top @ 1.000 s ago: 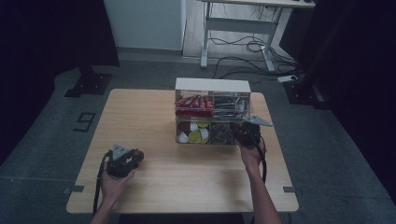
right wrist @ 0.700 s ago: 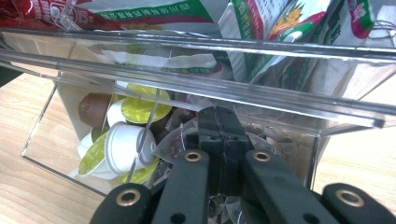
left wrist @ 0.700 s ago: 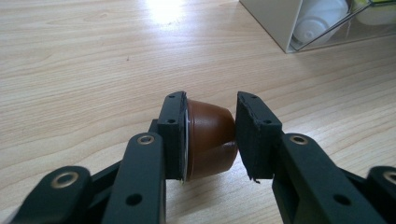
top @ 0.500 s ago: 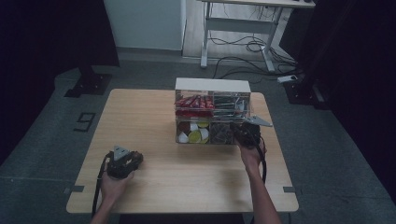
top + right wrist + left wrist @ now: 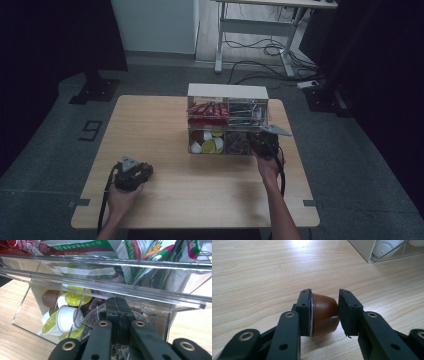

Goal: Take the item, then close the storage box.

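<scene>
While a brown coffee capsule (image 5: 324, 315) is clamped sideways in the left tongs (image 5: 134, 173), its foil rim flat against one jaw and its narrow base against the other, the acrylic organizer (image 5: 227, 122) is seen well apart across the counter (image 5: 165, 130). The capsule's axis runs jaw to jaw. The right tongs (image 5: 117, 312) are clenched together with nothing visibly held, pushed into the organizer's lower compartment beside the white and yellow-lidded pods (image 5: 65, 318); that hand is judged far nearer the organizer.
</scene>
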The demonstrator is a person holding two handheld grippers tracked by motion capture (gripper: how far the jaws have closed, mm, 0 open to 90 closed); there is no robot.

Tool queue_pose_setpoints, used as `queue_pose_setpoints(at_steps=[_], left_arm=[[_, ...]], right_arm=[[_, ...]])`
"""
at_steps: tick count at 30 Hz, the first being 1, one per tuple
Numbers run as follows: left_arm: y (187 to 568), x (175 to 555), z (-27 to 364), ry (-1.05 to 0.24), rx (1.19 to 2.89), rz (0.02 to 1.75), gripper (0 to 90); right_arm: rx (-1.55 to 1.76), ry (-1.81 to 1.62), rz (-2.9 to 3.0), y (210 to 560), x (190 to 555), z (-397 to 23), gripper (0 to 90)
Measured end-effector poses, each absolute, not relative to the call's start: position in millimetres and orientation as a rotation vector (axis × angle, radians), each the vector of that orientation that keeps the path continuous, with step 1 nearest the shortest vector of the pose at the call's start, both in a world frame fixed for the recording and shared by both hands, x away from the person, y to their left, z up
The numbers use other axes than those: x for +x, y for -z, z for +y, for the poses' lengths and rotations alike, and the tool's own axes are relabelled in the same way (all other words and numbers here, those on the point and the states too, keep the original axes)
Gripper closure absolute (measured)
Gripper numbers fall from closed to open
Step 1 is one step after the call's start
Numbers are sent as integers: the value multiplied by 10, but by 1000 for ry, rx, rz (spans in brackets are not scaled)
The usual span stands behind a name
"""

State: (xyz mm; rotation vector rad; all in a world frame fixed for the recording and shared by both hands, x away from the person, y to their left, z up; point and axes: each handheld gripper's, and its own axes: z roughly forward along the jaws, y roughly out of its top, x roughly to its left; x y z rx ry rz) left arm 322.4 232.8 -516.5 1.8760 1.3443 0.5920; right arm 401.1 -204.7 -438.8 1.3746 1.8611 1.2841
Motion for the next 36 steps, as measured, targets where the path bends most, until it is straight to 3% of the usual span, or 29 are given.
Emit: queue_pose_setpoints(at_steps=[3, 10, 15, 36], left_arm=[[5179, 3234, 2319, -586, 1886, 1351, 631], [5189, 3259, 2324, -573, 1886, 1360, 466], [5141, 3235, 2337, -567, 1868, 1318, 298], [5000, 3146, 2339, -532, 1829, 1278, 275]], right_arm=[[1375, -1282, 1861, 4389, 4009, -2045, 891], [1374, -1283, 1862, 4391, 4008, -2047, 891], [1373, -1284, 1860, 4394, 4007, -2047, 891], [1387, -1284, 1880, 4515, 3940, -2068, 888]])
